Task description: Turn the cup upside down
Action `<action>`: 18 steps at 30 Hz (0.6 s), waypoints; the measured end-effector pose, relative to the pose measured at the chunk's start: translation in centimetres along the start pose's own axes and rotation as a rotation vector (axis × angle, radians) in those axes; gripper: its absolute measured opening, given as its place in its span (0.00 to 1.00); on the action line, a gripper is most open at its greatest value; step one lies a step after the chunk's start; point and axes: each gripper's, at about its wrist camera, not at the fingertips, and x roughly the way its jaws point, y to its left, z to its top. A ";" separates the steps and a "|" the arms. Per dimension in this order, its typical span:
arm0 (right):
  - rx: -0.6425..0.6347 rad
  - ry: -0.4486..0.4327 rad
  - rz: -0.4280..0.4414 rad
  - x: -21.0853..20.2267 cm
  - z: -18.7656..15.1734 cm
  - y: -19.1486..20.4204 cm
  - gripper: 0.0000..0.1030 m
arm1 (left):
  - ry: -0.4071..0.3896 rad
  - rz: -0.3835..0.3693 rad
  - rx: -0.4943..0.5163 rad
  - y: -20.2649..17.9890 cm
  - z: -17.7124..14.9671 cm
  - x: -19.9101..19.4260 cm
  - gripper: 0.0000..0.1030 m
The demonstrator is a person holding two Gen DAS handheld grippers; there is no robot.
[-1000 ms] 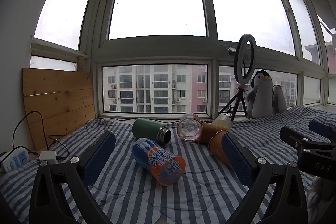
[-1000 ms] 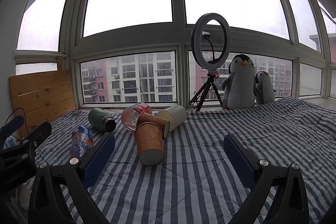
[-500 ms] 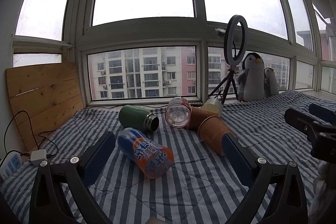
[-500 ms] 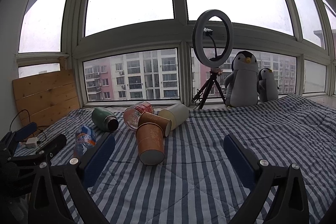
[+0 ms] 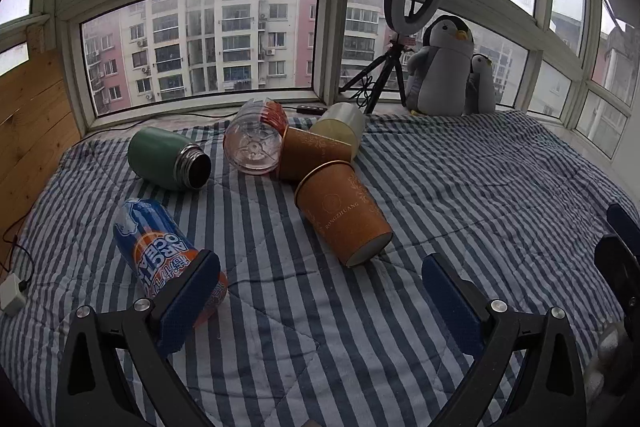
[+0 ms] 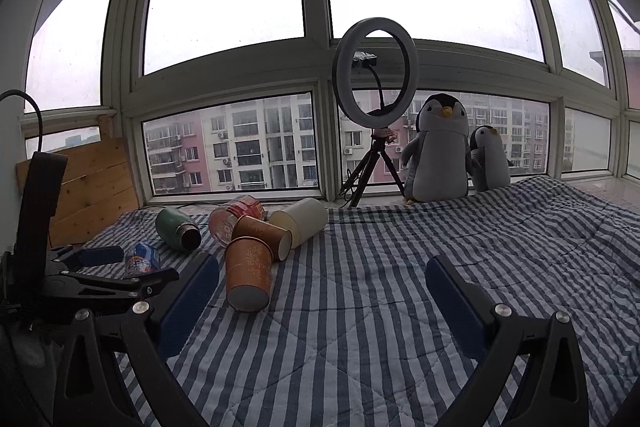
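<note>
Both the left gripper (image 5: pixel 320 301) and right gripper (image 6: pixel 322 301) are hanging wide apart, gripping nothing. The brown paper cup (image 5: pixel 344 213) is lying sideways on the striped quilt (image 5: pixel 480 195), bottom facing the grippers, beside an uncapped green flask (image 5: pixel 168 159), insides dark.

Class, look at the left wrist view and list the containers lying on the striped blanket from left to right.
Blue and orange drink can → green flask → clear plastic cup → near brown paper cup. The second brown cup and the cream cup overlap these, so their place is unclear.
</note>
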 end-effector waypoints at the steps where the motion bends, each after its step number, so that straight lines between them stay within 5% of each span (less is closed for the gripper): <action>1: -0.008 0.023 0.003 0.2 0.0 -0.2 0.99 | 0.033 -0.009 -0.026 0.1 0.6 1.1 0.99; 9: -0.064 0.232 0.037 2.6 -0.9 -1.6 0.99 | 0.232 -0.041 -0.158 0.1 3.2 9.1 0.99; 18: -0.045 0.227 0.019 2.0 -1.0 -3.3 0.99 | 0.303 -0.049 -0.224 -0.6 3.5 13.9 0.99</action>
